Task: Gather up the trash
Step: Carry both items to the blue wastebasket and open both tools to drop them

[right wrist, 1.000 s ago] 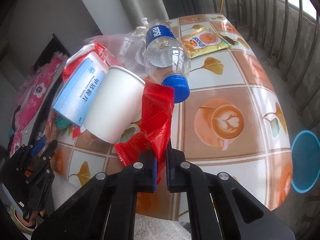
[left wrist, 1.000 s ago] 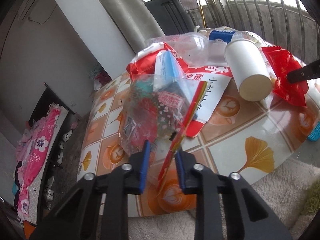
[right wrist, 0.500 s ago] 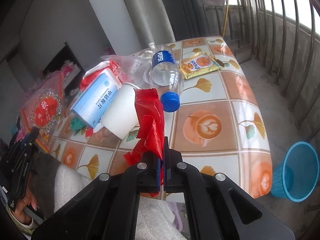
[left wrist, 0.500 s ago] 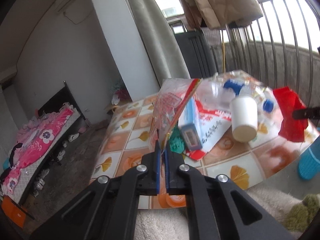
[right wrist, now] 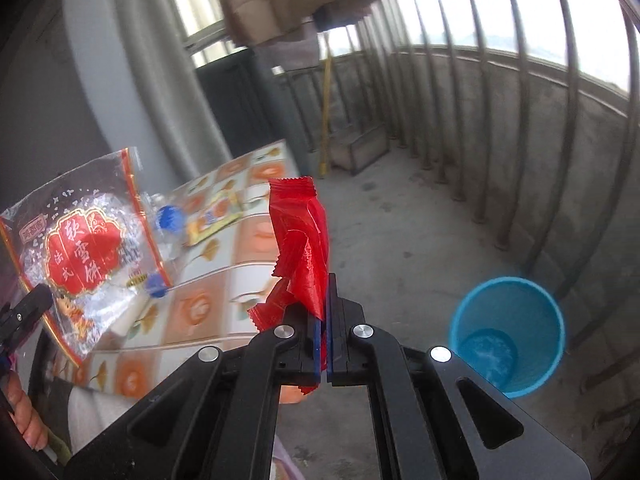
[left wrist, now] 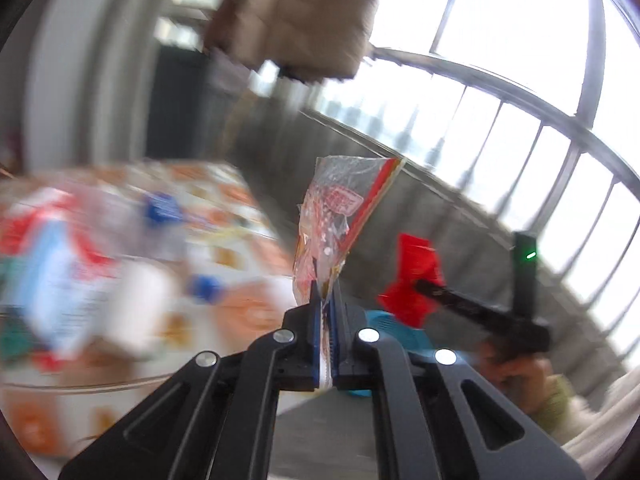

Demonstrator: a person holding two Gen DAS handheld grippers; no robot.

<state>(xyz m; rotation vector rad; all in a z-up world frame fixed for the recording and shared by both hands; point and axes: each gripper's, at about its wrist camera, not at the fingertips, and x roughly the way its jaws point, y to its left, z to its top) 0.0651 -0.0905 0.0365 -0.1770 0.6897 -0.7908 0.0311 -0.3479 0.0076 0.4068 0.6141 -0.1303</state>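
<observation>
My left gripper (left wrist: 325, 294) is shut on a clear plastic snack bag (left wrist: 340, 216) with a red label, held up in the air beside the table. The same clear bag (right wrist: 80, 256) shows at the left of the right wrist view. My right gripper (right wrist: 325, 308) is shut on a crumpled red wrapper (right wrist: 300, 248), which stands up from the jaws. That red wrapper (left wrist: 412, 276) also appears in the left wrist view, right of the clear bag. A blue trash bin (right wrist: 506, 332) stands on the concrete floor at the lower right, open side up. Part of the bin (left wrist: 400, 330) shows behind the left fingers.
The tiled table (right wrist: 208, 308) lies to the left with a bottle (right wrist: 166, 220), a yellow sachet (right wrist: 216, 216) and more litter, blurred in the left wrist view. A metal railing (right wrist: 520, 140) and low wall run along the right. A person's hand (right wrist: 24, 420) is at the lower left.
Both grippers have lifted their wrappers off the table and swung right, away from the litter pile toward the railing and the blue bin. The left jaws closed on the clear bag.
</observation>
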